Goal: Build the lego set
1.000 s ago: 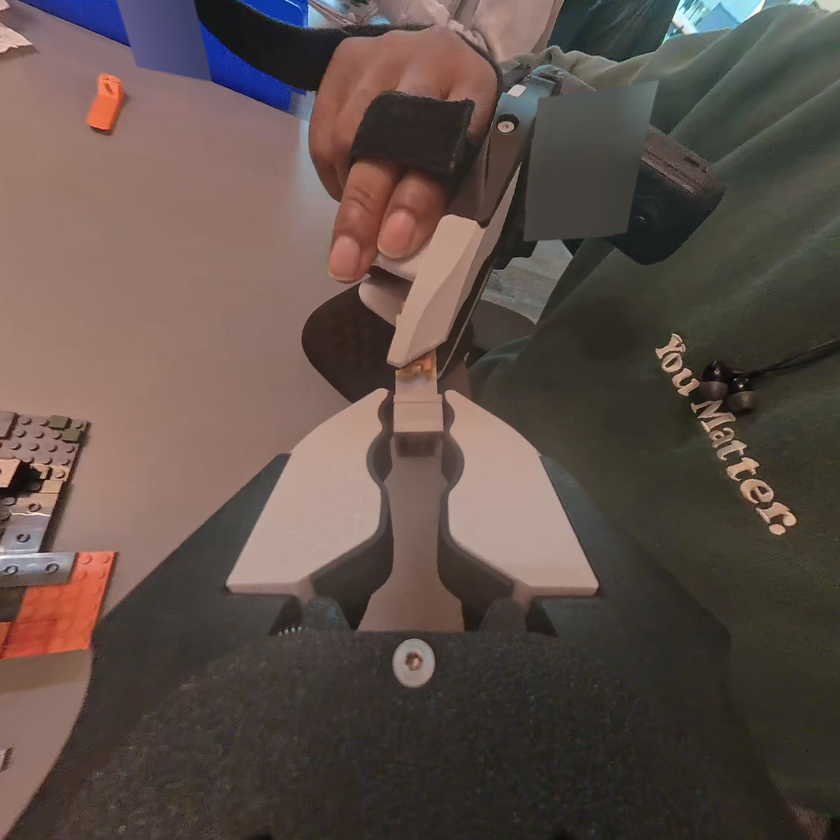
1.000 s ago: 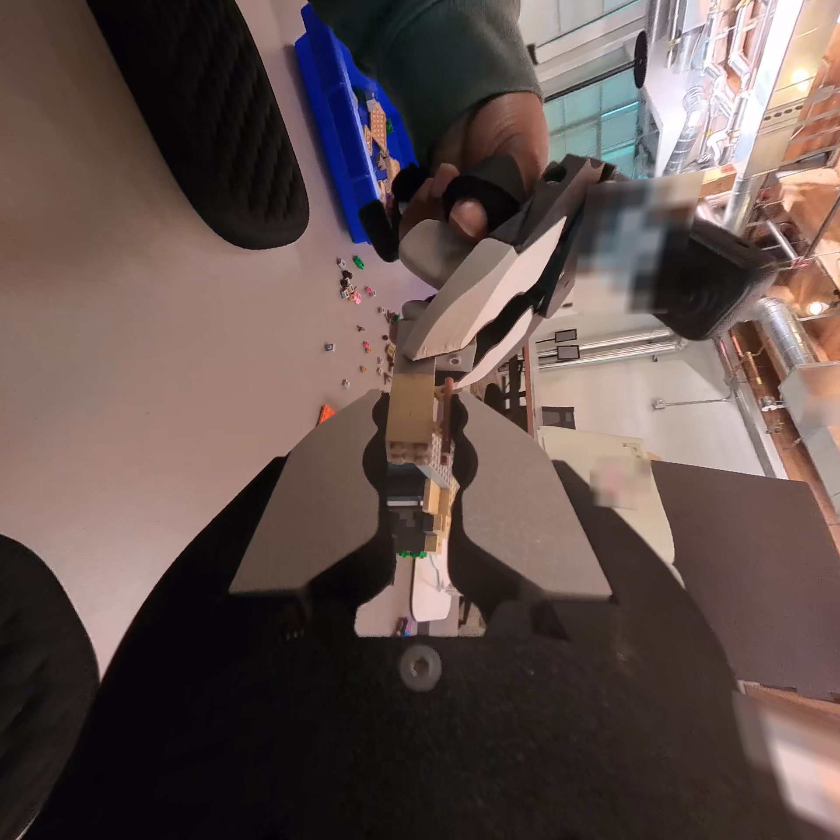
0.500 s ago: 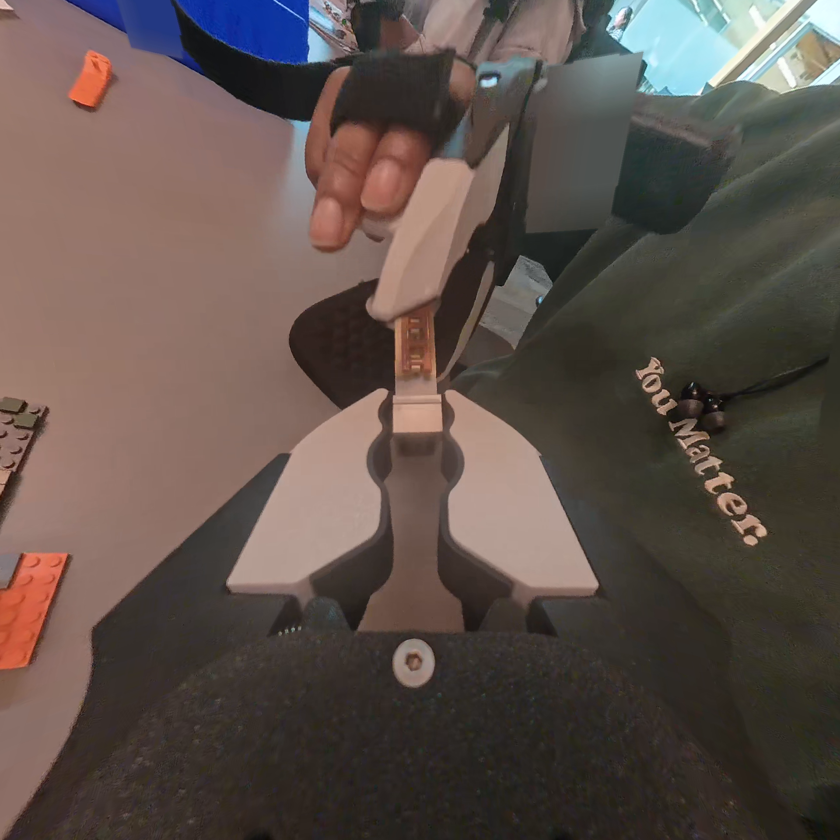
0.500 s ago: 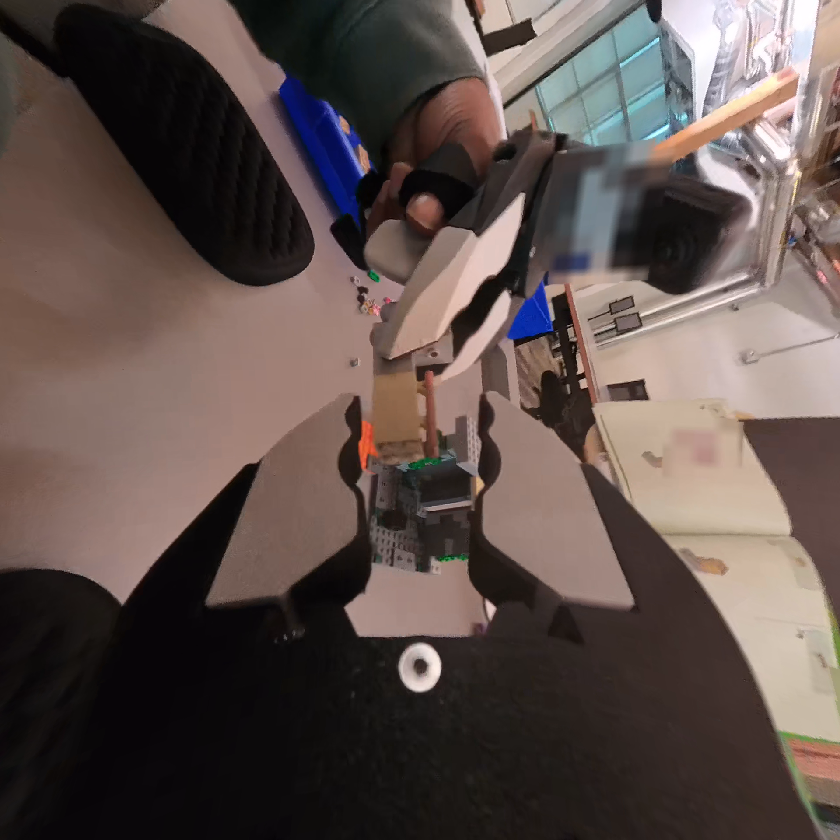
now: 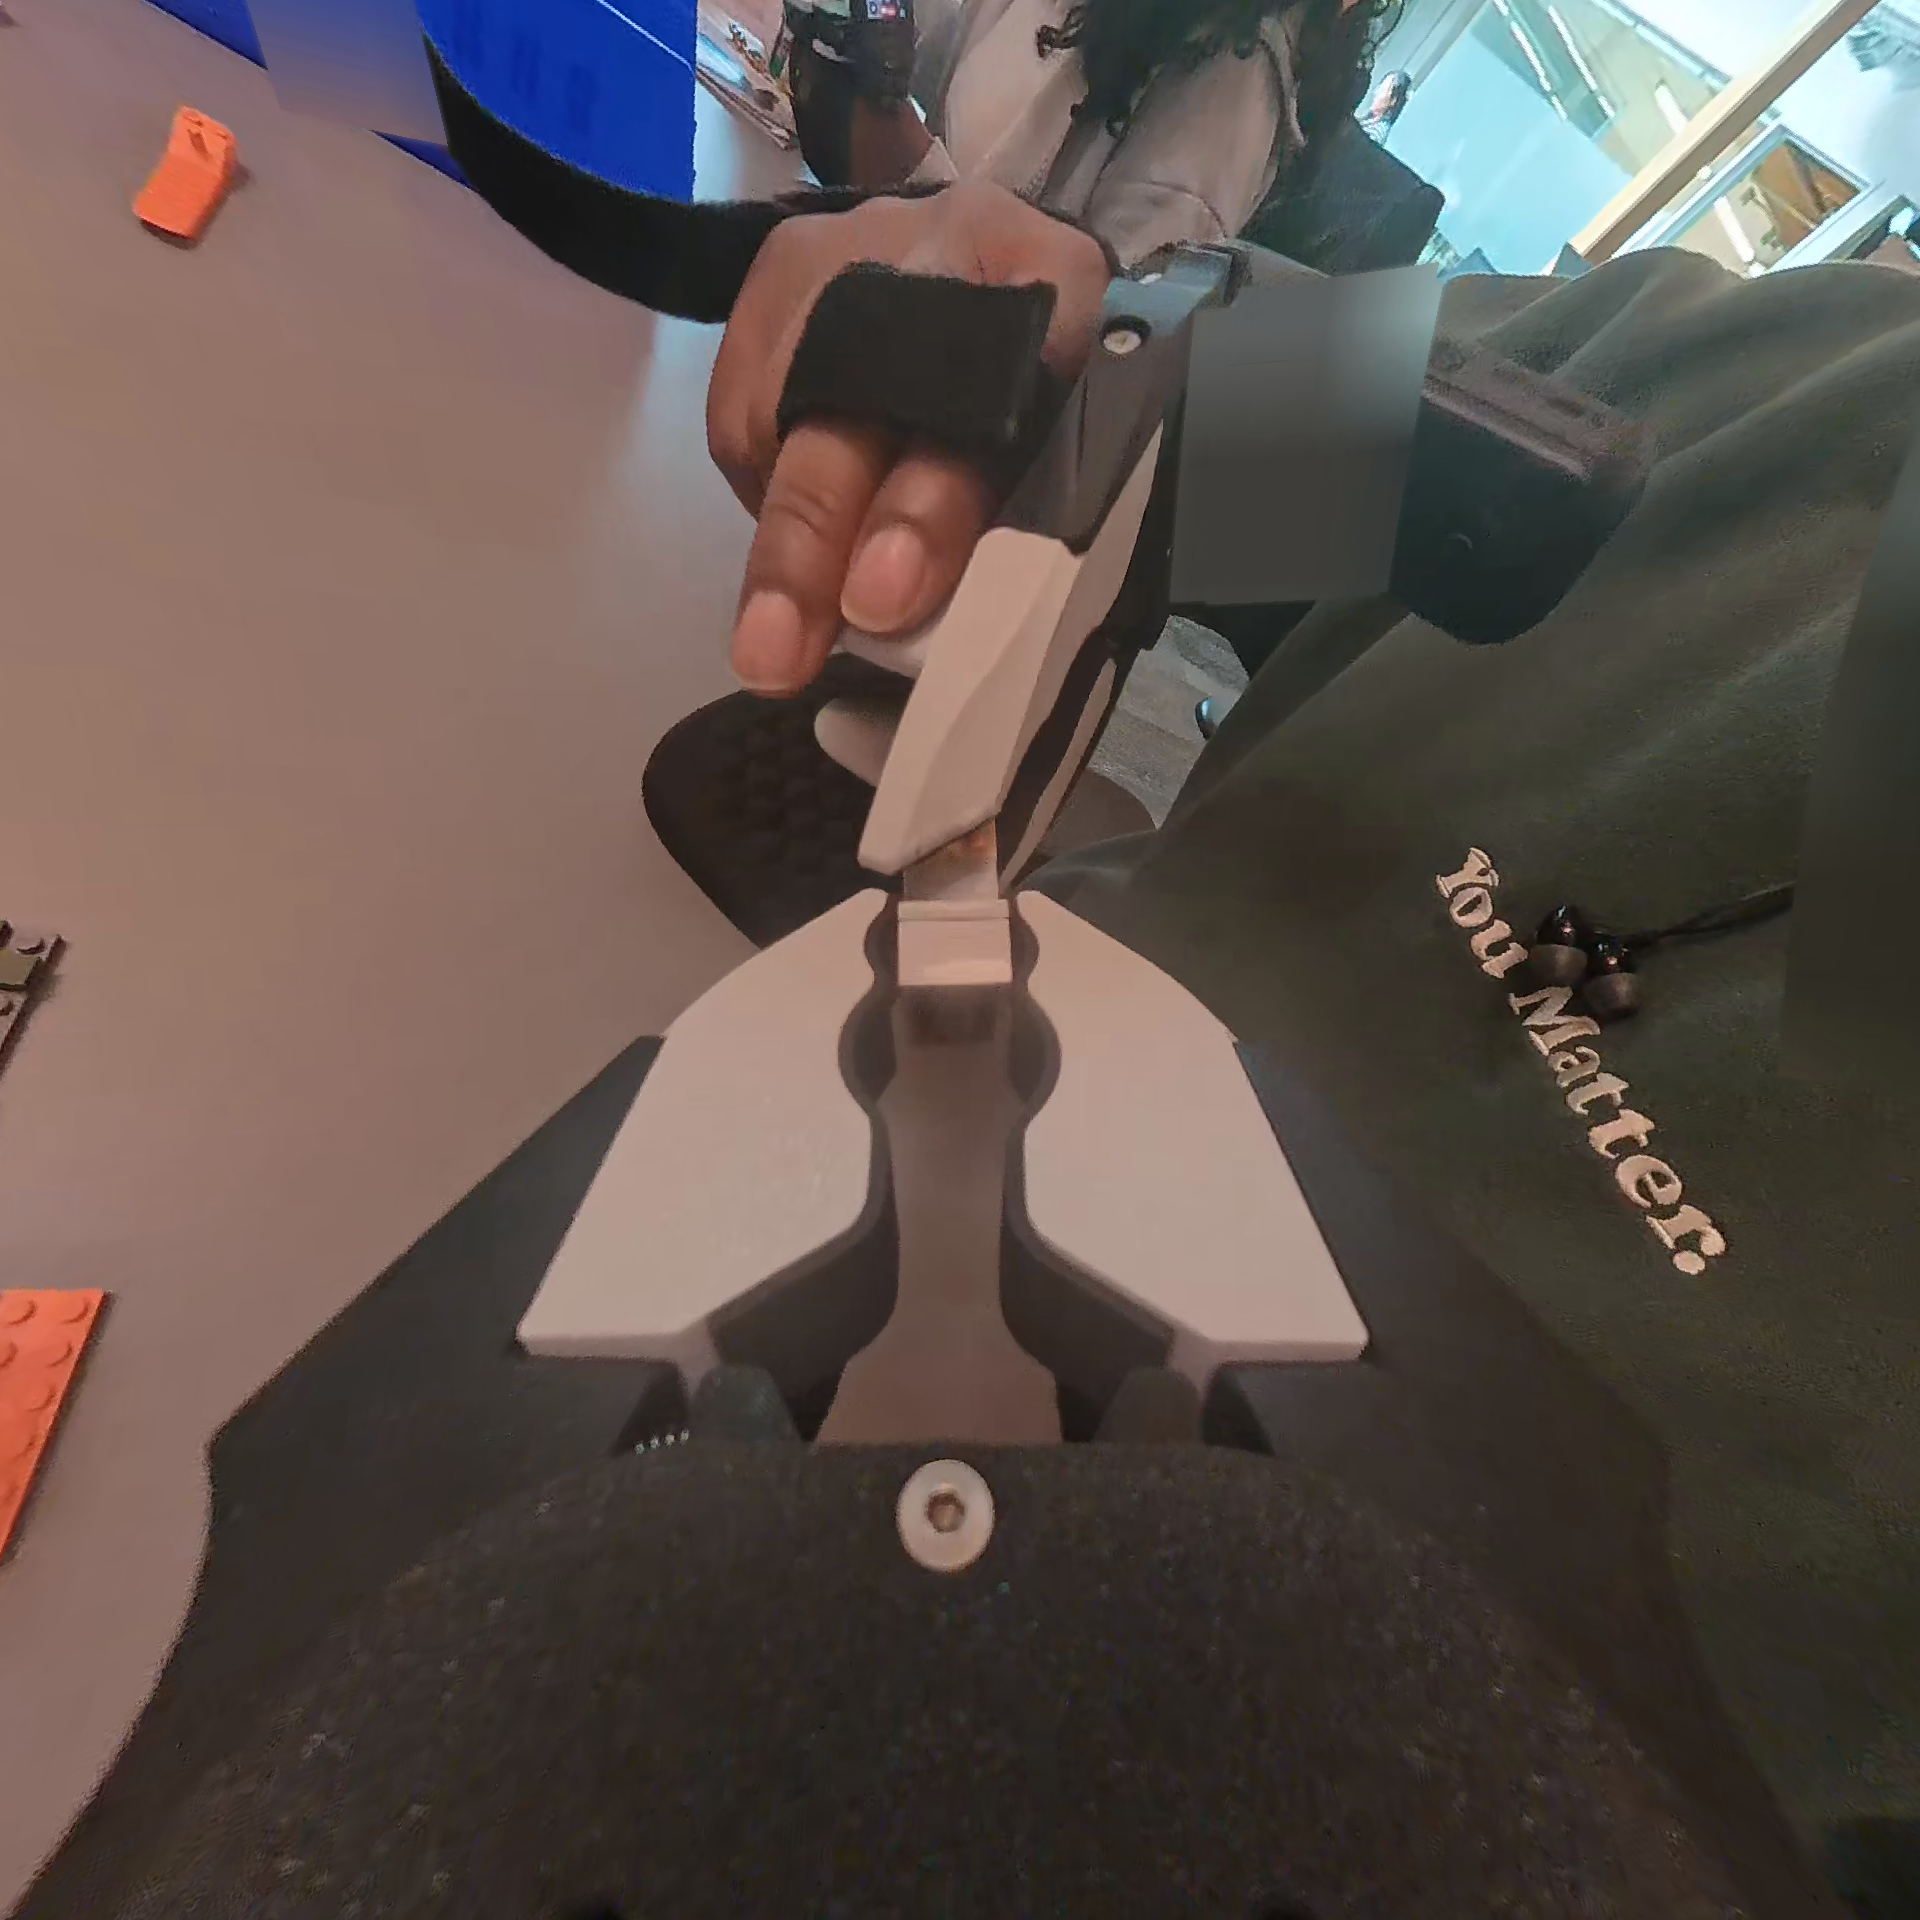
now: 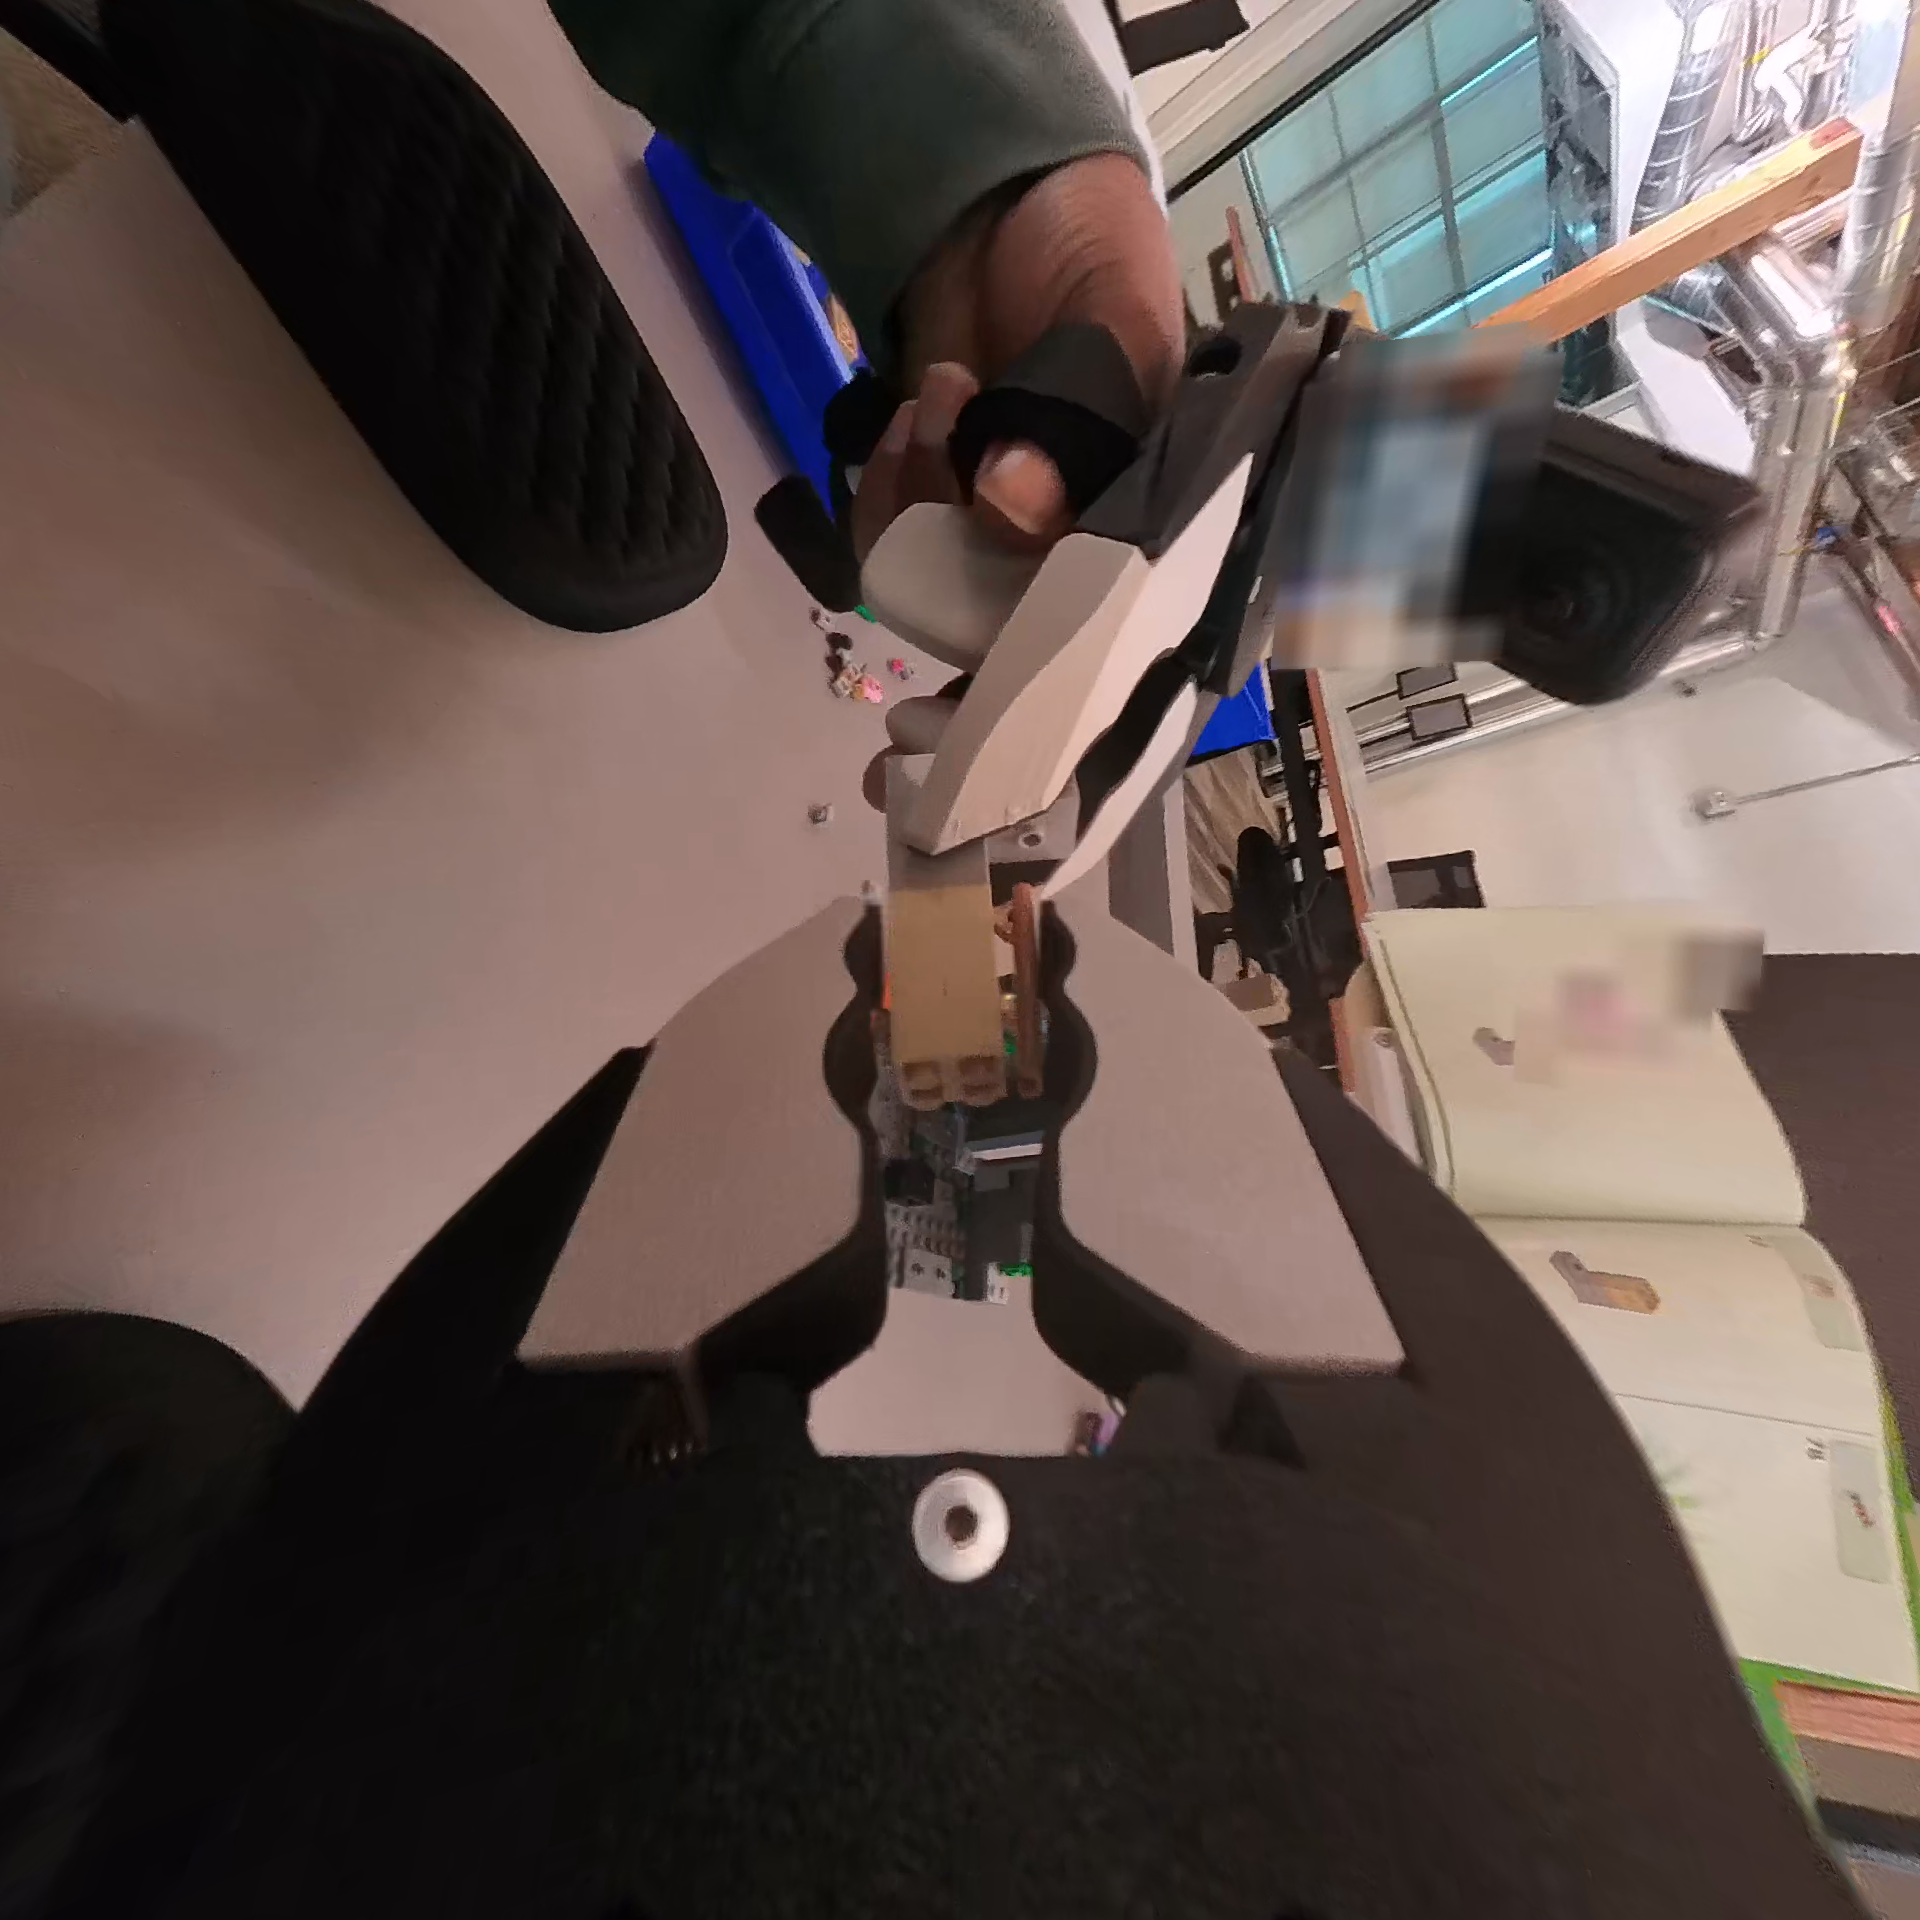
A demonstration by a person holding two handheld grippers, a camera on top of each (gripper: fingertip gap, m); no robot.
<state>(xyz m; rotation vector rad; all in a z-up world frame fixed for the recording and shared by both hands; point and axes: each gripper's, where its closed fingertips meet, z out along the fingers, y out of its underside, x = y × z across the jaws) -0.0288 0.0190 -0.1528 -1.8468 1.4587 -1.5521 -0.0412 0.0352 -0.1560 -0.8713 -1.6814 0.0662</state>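
Left gripper (image 5: 951, 914): the jaws are clamped on the pale grey end of a small brick assembly (image 5: 951, 940), with both pads pressed against its sides.
Right gripper (image 6: 951, 914): the jaws are set closely around the tan part of the brick assembly (image 6: 940, 987) and the thin brown strip (image 6: 1025, 987) beside it. Whether the pads press cannot be told.
Position of the assembly: it is held in the air between the two grippers, above the counter (image 5: 312, 623) and near the dark green sweatshirt (image 5: 1558, 727).
Reason for the hold: the grippers are brought nose to nose and one end is taken by each. It is judged that the piece is steadied in this way from both sides.
Appearance of the assembly: a short bar is shown, grey at one end and tan along the rest. Hollow tube ends are seen on the tan face, and the brown strip runs along one flank.
Hands: each gripper is carried by a hand (image 5: 883, 416) strapped to it by a black band.
Surroundings: a partly built grey model (image 6: 956, 1195) is seen through the right jaws. An open booklet (image 6: 1610, 1299) lies beside it, and small loose pieces (image 6: 857, 665) are scattered on the counter. An orange plate (image 5: 42, 1392) and a blue bin (image 5: 582, 83) are also shown.
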